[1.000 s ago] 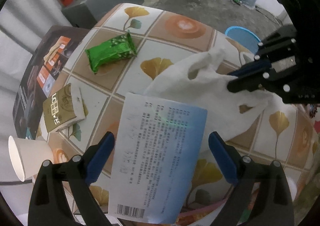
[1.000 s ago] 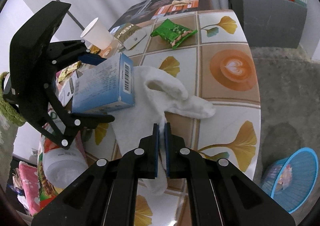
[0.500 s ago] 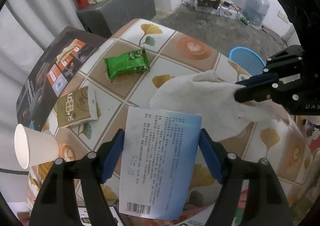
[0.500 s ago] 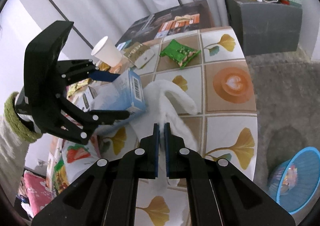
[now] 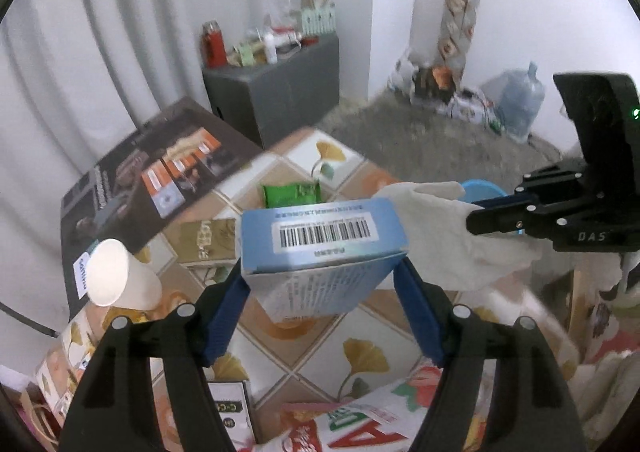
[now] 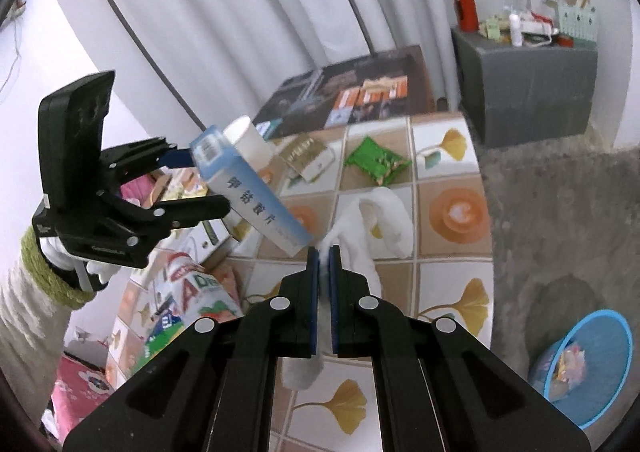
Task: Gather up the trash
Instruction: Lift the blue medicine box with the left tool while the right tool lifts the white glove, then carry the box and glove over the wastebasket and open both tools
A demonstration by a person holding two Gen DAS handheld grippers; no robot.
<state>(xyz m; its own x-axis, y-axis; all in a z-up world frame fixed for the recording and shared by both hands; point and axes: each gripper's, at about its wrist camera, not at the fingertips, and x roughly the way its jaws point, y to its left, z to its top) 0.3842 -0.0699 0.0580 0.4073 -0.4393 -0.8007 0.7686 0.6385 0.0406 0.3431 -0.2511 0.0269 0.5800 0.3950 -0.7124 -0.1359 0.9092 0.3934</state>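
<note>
My left gripper (image 5: 320, 288) is shut on a blue and white box (image 5: 320, 248) with a barcode and holds it tilted above the tiled table (image 5: 360, 336). The box also shows in the right wrist view (image 6: 252, 200), its lower end near the bag's mouth. My right gripper (image 6: 324, 252) is shut on the rim of a white bag (image 6: 384, 216) and holds it up; the bag shows in the left wrist view (image 5: 448, 236). A green snack packet (image 6: 376, 160), a tan packet (image 6: 308, 156) and a white paper cup (image 5: 116, 276) lie on the table.
A dark poster board (image 5: 152, 176) leans at the table's far side. A blue basket (image 6: 588, 368) with scraps stands on the grey floor. A grey cabinet (image 6: 528, 80) with bottles stands by the curtain. Colourful packets (image 5: 360, 424) lie at the table's near edge.
My left gripper has lifted the blue box off the table and tipped it, barcode end up, toward the bag. My right gripper has raised the bag's rim.
</note>
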